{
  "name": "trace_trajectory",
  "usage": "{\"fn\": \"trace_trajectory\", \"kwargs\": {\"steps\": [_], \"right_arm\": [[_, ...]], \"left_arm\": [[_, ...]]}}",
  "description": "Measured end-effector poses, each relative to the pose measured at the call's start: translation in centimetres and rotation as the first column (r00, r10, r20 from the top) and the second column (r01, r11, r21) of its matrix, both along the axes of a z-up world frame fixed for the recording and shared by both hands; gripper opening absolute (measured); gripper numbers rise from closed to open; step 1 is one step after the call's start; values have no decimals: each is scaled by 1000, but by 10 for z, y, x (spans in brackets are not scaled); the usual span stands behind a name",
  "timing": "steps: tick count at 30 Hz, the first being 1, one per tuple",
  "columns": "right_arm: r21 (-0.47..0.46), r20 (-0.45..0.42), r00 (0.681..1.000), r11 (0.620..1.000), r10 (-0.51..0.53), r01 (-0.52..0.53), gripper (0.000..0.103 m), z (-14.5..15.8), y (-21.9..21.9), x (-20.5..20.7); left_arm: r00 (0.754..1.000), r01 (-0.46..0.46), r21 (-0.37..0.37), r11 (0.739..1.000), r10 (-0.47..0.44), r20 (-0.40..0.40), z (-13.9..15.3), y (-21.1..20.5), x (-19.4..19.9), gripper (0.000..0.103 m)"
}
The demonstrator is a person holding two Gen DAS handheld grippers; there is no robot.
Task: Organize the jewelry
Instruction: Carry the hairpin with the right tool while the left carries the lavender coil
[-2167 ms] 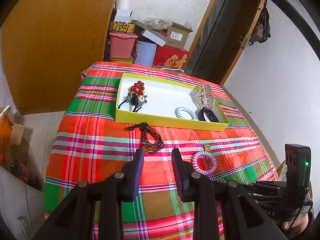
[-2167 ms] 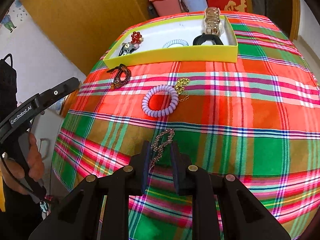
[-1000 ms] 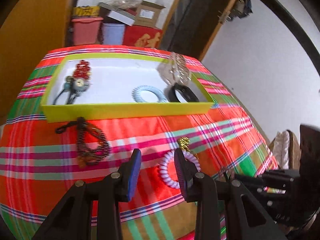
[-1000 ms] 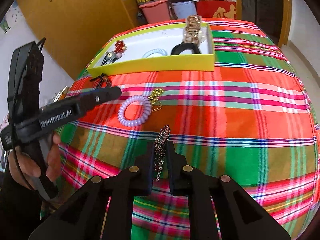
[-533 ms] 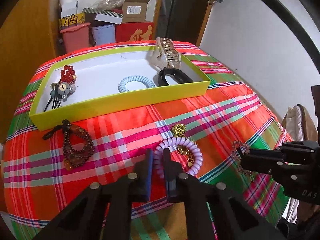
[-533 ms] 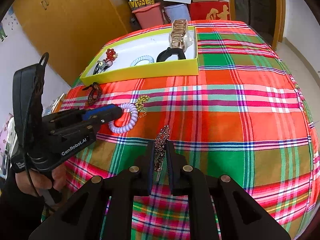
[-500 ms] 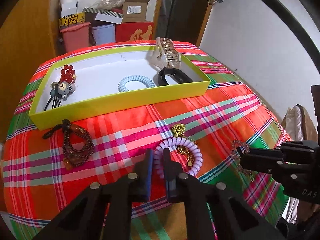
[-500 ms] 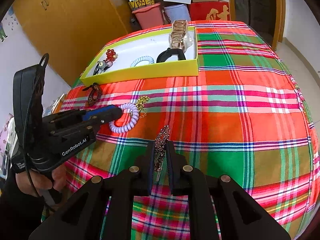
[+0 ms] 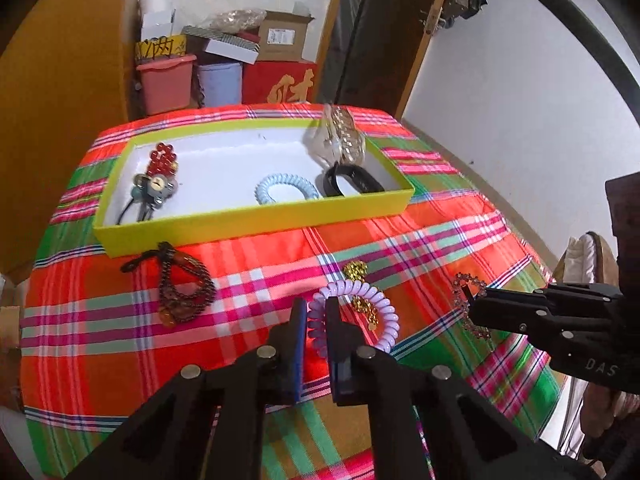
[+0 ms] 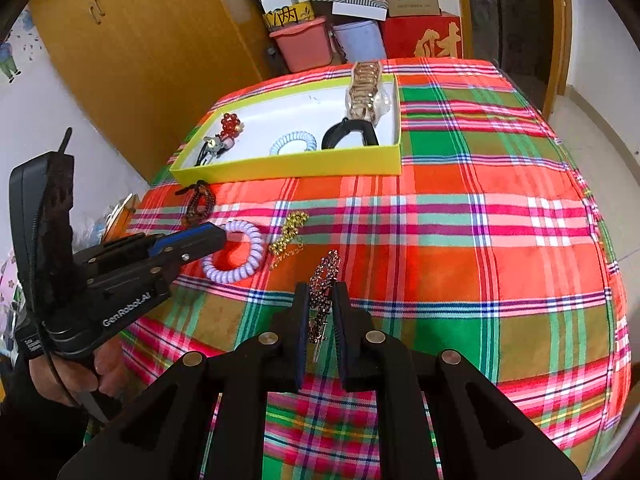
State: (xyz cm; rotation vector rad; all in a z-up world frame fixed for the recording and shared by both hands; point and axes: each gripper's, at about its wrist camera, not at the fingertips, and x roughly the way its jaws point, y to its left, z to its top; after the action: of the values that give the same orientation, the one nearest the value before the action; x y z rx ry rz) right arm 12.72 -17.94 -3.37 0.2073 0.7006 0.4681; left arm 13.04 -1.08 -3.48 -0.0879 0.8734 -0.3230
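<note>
While the left gripper (image 9: 316, 316) pinches the purple coil hair tie (image 9: 370, 308) on the plaid tablecloth (image 10: 460, 232), the right gripper (image 10: 321, 304) clamps a beaded hair clip (image 10: 323, 280) — both near the yellow tray (image 9: 248, 220).

Toward 12 o'clock your path to the yellow tray (image 10: 288, 166) crosses bare plaid cloth (image 10: 460, 232). At 11 o'clock, the gold chain (image 10: 289, 236) and beaded bracelet (image 10: 200, 202) lie in the way (both flat).
</note>
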Motion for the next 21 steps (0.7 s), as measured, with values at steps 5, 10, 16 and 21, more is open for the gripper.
{"fn": "trace_trajectory", "kwargs": {"steps": [5,10,16,21], "right_arm": [[-4,20,1000,1000,4,-4,12,10,3,2],[-9,42,999,1000,14,-13,12,21,7,9],[-5,76,997,1000,18,-17,12,38,12,27],[-4,96,995,1000,28,-28,12,51,19,49]], "left_arm": [[999,-33,-26,999,34,20,13,13,1,9],[997,-64,-62,996,66,30,22,24,9,9],[994,-93,-84,992,97,46,34,36,27,9],[990,-127,-80,989,131,54,38,48,53,9]]}}
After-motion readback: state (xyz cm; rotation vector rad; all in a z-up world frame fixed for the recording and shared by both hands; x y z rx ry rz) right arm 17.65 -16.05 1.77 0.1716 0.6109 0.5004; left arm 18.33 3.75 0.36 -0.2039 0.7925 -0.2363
